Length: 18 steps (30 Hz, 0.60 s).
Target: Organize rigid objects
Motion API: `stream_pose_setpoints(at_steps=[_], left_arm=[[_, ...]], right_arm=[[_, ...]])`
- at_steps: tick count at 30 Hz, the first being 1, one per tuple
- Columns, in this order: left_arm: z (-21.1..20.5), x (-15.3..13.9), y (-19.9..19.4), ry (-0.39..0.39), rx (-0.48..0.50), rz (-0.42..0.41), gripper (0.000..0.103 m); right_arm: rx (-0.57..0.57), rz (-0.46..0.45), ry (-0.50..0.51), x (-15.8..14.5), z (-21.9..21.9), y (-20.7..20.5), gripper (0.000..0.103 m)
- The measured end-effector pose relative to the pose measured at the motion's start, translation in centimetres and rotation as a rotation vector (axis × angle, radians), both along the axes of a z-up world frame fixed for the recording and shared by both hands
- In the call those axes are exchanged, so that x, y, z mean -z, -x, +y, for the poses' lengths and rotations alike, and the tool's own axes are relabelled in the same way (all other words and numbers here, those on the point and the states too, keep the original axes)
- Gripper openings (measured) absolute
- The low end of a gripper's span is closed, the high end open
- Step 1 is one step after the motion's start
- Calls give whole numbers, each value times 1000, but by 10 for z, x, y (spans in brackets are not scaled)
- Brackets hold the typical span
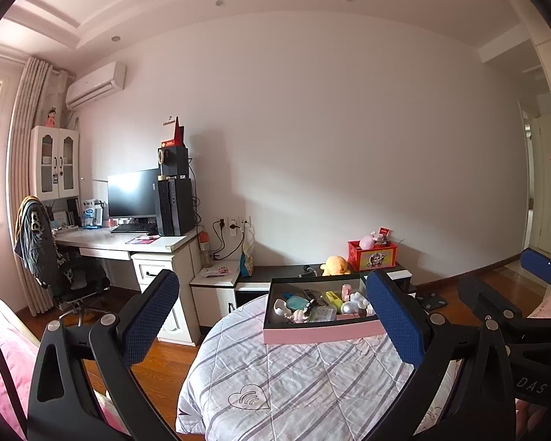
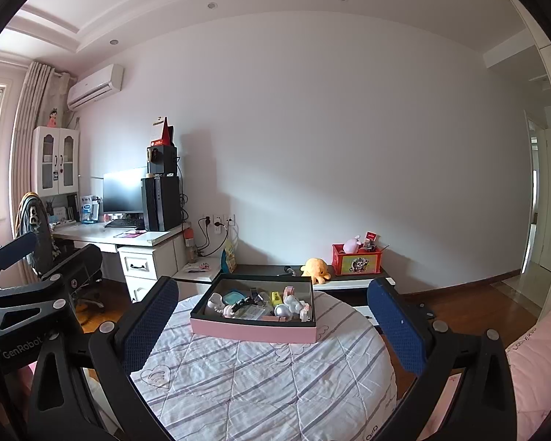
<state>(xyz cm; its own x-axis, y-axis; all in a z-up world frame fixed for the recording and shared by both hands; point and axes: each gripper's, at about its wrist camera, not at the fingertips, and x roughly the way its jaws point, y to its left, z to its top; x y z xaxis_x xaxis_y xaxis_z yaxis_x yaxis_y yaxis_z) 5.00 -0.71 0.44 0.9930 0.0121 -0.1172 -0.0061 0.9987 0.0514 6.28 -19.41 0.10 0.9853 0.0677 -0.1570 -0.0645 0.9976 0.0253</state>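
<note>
Left wrist view: left gripper (image 1: 272, 316) held up and level, spread wide, nothing between the blue pads, aimed over the round quilt-covered surface (image 1: 294, 386) toward the pink box (image 1: 323, 332). Box sitting at the far edge of the quilt, black-lined, open on top, filled with small hard items: a teal case (image 1: 295, 302), a yellow marker (image 1: 335, 299), a silver ball (image 1: 348, 307), white figurines (image 1: 288, 310). All gathered in one tray, likely so the lot stays together and within reach of both tools. Part of the right gripper (image 1: 510, 294) seen at the right edge, raised beside the left one. Beyond the box, a low cabinet against the wall carrying a yellow plush toy (image 1: 335, 266) and a red crate (image 1: 372, 256).

Right wrist view: right gripper (image 2: 272, 319) likewise wide apart and holding nothing, pointed at the same pink box (image 2: 253, 329), here seen more squarely and nearer the middle of the quilt (image 2: 260, 378). Teal case (image 2: 234, 298), yellow marker (image 2: 275, 298) and silver ball (image 2: 283, 310) lying loose and jumbled inside. No loose item visible on the quilt around the box. Fits either items already collected into the box, or a box waiting to be sorted out; cannot tell which. Both tools hovering short of the box, clear of its walls, probably for an open line of sight into it
</note>
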Motion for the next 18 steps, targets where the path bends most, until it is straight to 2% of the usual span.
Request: stream_pose_setpoints(at_steps=[18], left_arm=[[2,1,-1,4,4,3,103]], right_arm=[[7,2,5,1,2,0,103]])
